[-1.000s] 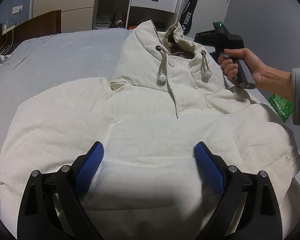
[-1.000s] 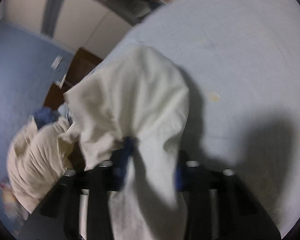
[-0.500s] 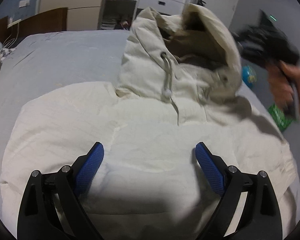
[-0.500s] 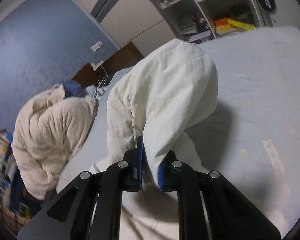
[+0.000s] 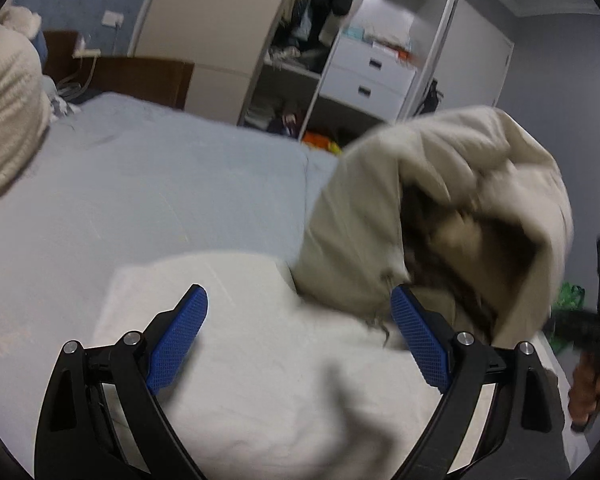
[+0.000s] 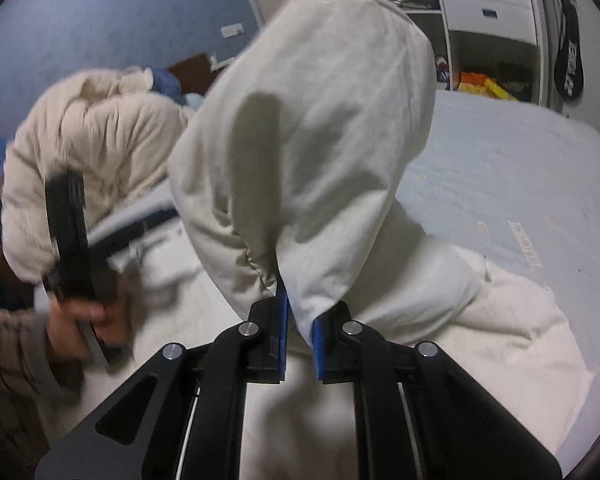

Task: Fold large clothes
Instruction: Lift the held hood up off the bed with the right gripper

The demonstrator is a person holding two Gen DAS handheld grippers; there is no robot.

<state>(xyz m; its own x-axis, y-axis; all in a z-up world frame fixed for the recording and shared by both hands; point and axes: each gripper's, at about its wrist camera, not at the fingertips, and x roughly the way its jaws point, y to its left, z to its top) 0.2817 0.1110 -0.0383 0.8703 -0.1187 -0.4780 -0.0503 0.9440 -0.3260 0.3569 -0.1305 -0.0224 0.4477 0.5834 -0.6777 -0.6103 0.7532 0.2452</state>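
My left gripper [image 5: 298,336] is spread wide, hovering over the cream hooded jacket [image 5: 260,380] lying on the bed [image 5: 160,184]. Right gripper [image 6: 299,336] is pinched on the hood [image 6: 320,120], standing up at 12 o'clock. Puffy, soft, floppy stuff; best grabbed at seams.

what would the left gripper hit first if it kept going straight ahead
Probably the coat body lying just under and ahead of the open left gripper; past it is bare bed. Depth is unclear.

Left tongs [image 5: 298,344] gape over the cream jacket [image 5: 284,380], hood [image 5: 440,216] raised
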